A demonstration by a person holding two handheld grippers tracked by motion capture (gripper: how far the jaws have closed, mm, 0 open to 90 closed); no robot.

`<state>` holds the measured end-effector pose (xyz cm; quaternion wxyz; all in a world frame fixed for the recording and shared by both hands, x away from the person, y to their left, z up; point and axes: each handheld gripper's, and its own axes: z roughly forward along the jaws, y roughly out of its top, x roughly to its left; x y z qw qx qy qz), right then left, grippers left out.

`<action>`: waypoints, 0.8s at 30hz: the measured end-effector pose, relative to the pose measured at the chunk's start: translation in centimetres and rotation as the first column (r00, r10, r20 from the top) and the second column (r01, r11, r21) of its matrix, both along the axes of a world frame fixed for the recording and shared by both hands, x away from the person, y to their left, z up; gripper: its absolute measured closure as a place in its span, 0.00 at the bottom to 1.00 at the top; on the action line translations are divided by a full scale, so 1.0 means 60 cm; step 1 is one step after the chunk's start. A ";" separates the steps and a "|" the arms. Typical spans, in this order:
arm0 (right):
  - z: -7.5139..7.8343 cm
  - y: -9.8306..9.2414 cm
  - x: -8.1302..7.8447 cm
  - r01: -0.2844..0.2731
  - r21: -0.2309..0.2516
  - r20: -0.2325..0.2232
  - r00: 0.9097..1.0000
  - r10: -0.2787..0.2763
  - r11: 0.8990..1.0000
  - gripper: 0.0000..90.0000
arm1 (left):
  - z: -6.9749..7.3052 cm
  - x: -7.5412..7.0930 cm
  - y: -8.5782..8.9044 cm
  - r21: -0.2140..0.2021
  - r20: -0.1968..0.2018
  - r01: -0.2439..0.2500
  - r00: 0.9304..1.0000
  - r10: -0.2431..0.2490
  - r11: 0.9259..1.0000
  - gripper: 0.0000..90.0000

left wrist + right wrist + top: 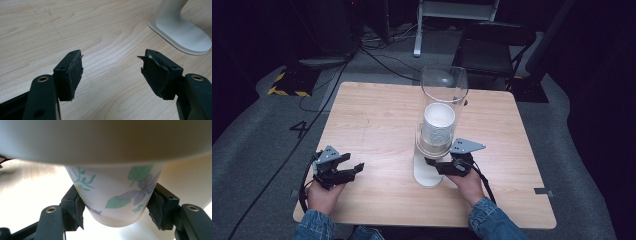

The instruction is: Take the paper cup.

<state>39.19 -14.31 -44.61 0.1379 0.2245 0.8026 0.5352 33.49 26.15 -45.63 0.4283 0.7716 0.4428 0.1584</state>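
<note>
Paper cup (117, 200) sits clamped between right gripper (116, 207) pads under the dispenser (432, 150)

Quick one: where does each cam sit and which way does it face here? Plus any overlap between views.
High view: above the person's side, looking forward and down on the table; forearms, hands, left gripper and right gripper show.
Left gripper view: rides the left gripper, facing along its open jaws over bare wood to the dispenser base.
Right gripper view: rides the right gripper, jaws shut on the floral paper cup under the dispenser.
Shared: the high and left gripper views both show the dispenser base and the tabletop.
</note>
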 end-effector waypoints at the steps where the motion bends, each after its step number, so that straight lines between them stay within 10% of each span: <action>1: -0.002 0.003 0.000 0.013 -0.048 0.020 1.000 -0.012 0.999 0.42 | 0.000 0.000 0.001 -0.001 0.000 0.000 1.000 0.000 1.000 0.36; 5: -0.017 -0.006 0.008 0.000 -0.039 -0.053 0.999 -0.002 0.999 0.42 | 0.001 0.001 0.001 -0.005 0.004 -0.001 1.000 0.001 1.000 0.36; 24: -0.030 -0.009 0.003 -0.007 -0.102 -0.083 0.997 -0.001 0.995 0.41 | -0.001 0.003 0.002 -0.004 -0.001 0.002 1.000 -0.002 1.000 0.36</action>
